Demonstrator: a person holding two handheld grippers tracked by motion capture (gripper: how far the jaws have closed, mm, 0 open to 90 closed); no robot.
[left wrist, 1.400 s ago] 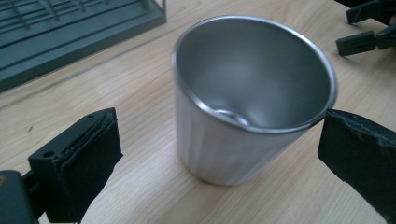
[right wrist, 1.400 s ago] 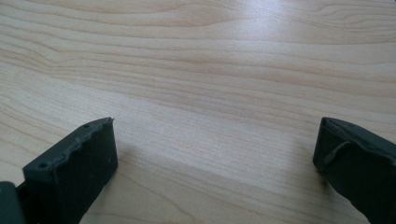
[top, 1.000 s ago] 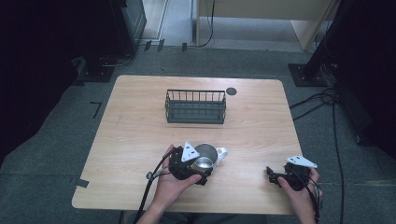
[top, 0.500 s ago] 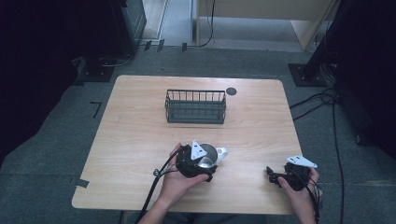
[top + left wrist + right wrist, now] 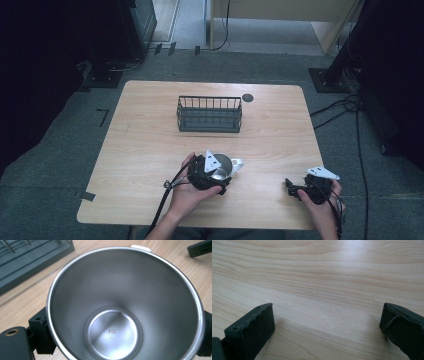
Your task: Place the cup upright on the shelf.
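A steel cup (image 5: 223, 169) with a white handle (image 5: 236, 163) sits at the front middle of the wooden table (image 5: 145, 140). My left gripper (image 5: 217, 176) is shut on the steel cup, a black jaw pressed against each side of its wall. The left gripper view looks straight down into the cup (image 5: 120, 302), to its shiny bottom. My right gripper (image 5: 291, 187) rests low at the front right, apart from the cup. Its jaws stand wide open over bare wood (image 5: 327, 290) with nothing between them.
A dark wire basket (image 5: 209, 114) stands at the middle back of the table, beyond the cup, and shows as the basket (image 5: 30, 260) in the left gripper view. A small black disc (image 5: 247, 98) lies behind the basket's right end. Cables trail off the front edge.
My left gripper has shifted slightly right, closing in around the steel cup. The right gripper has stayed where it was.
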